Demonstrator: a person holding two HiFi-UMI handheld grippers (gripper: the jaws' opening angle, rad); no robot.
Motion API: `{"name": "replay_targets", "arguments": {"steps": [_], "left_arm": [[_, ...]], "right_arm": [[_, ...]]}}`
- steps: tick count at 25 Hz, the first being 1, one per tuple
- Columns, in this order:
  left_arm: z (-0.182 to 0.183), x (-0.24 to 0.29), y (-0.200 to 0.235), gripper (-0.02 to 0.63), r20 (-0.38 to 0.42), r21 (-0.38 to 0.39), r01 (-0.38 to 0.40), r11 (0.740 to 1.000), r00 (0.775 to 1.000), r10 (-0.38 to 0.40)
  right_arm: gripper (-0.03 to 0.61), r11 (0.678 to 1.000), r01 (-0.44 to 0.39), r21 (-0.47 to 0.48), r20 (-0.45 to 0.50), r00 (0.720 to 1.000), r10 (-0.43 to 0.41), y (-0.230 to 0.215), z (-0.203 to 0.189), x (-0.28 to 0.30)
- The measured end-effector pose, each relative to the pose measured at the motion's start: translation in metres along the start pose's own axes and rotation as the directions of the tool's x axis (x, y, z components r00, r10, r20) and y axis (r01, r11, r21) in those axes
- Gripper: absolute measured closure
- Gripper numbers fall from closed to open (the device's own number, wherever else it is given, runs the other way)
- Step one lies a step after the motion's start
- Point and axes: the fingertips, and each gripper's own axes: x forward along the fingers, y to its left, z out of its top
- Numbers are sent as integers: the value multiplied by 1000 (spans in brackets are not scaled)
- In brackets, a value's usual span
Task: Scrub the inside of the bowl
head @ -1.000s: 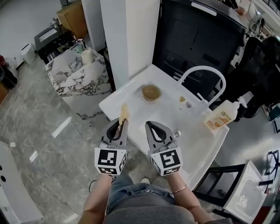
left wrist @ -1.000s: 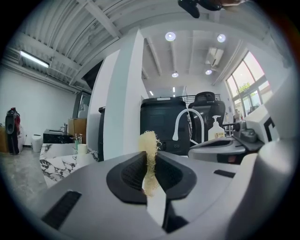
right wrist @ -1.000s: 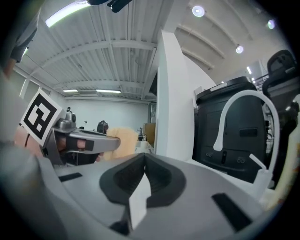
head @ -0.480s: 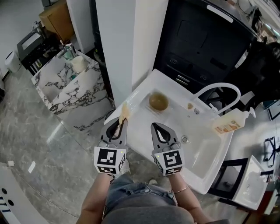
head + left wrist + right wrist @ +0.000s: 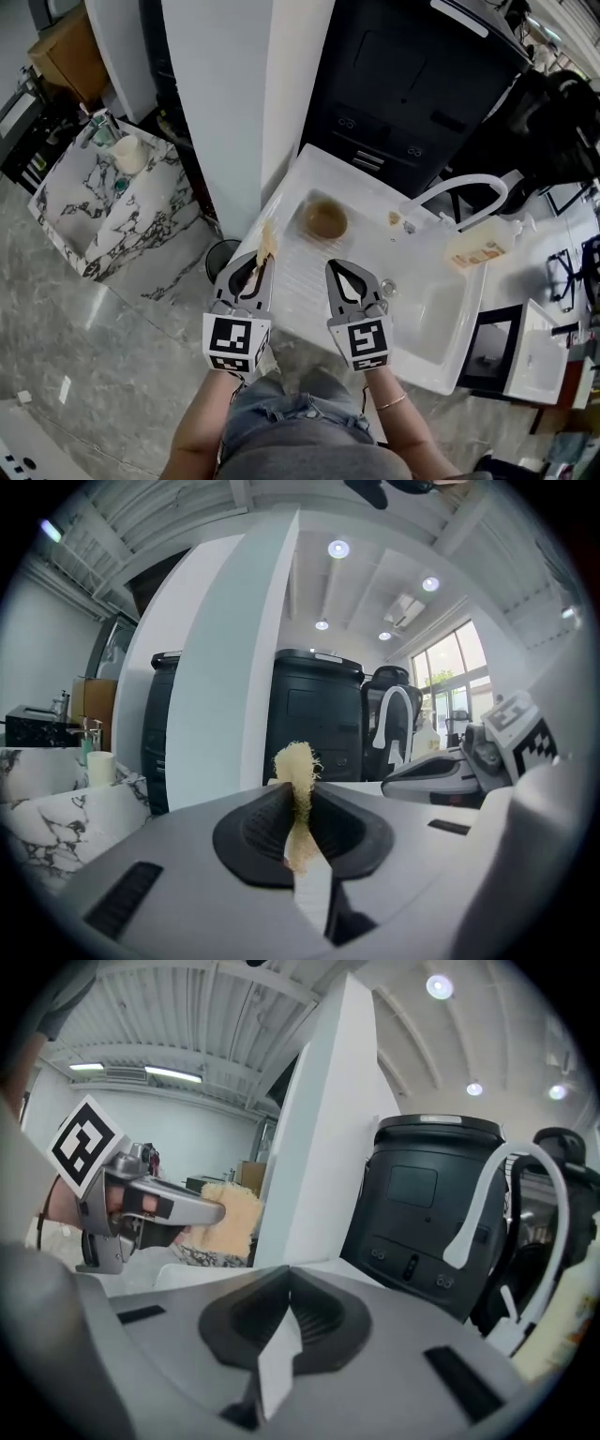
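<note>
A brown bowl [image 5: 325,219] stands upright on the ribbed drainboard of the white sink unit [image 5: 298,272], well ahead of both grippers. My left gripper [image 5: 265,262] is held over the sink's near left edge, shut on a yellow sponge [image 5: 267,242] that sticks up past its tips. The left gripper view shows the sponge [image 5: 296,763] pinched between the dark pads. My right gripper [image 5: 334,268] is beside it, over the drainboard, shut with nothing in it [image 5: 288,1303]. From the right gripper view I see the left gripper [image 5: 155,1206] and its sponge [image 5: 231,1219].
A white arched faucet [image 5: 461,191] and a soap bottle [image 5: 477,249] stand at the sink's far right, with the basin [image 5: 437,321] and drain [image 5: 389,288] below them. Behind are a white pillar [image 5: 234,94] and a black appliance [image 5: 412,84]. A marble counter [image 5: 89,211] lies far left.
The head view has swung, so the sink and bowl sit differently in frame, the sink closer under the grippers. Both grippers keep the same pose, the left still holding the sponge.
</note>
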Motion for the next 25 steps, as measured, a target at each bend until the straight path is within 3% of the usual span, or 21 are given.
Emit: {"name": "replay_targets", "arguments": {"steps": [12, 19, 25], "left_arm": [[-18, 30, -14, 569, -59, 5, 105, 994, 993, -104], [-21, 53, -10, 569, -85, 13, 112, 994, 990, -110], [-27, 79, -9, 569, -115, 3, 117, 993, 987, -115]], "right_arm": [[568, 998, 23, -65, -129, 991, -31, -18, -33, 27], [560, 990, -43, -131, -229, 973, 12, -28, -53, 54], [500, 977, -155, -145, -289, 951, 107, -28, -72, 77]]}}
